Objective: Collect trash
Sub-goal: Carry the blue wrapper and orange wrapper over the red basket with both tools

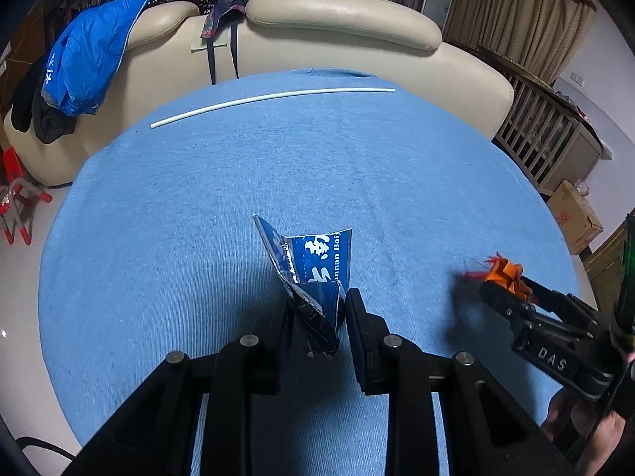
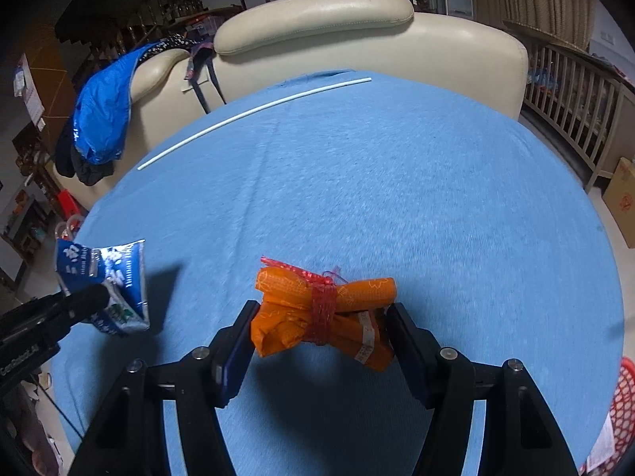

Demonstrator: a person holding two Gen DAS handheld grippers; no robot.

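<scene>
My left gripper (image 1: 315,303) is shut on a crumpled blue wrapper (image 1: 317,265) with white print, held just above the blue tablecloth (image 1: 238,182). The same wrapper (image 2: 107,281) and the left gripper (image 2: 95,297) appear at the left of the right wrist view. My right gripper (image 2: 323,315) is shut on an orange bundle (image 2: 293,301) tied round its middle with red netting, lifted off the cloth. In the left wrist view that orange bundle (image 1: 508,273) sticks out of the right gripper (image 1: 512,287) at the right edge.
A long white straw (image 1: 270,98) lies across the far side of the round table. Behind it stands a cream sofa (image 1: 341,12) with a blue jacket (image 1: 87,59) draped on it. A red mesh basket (image 2: 623,408) shows at the lower right, a cardboard box (image 1: 575,218) on the floor at right.
</scene>
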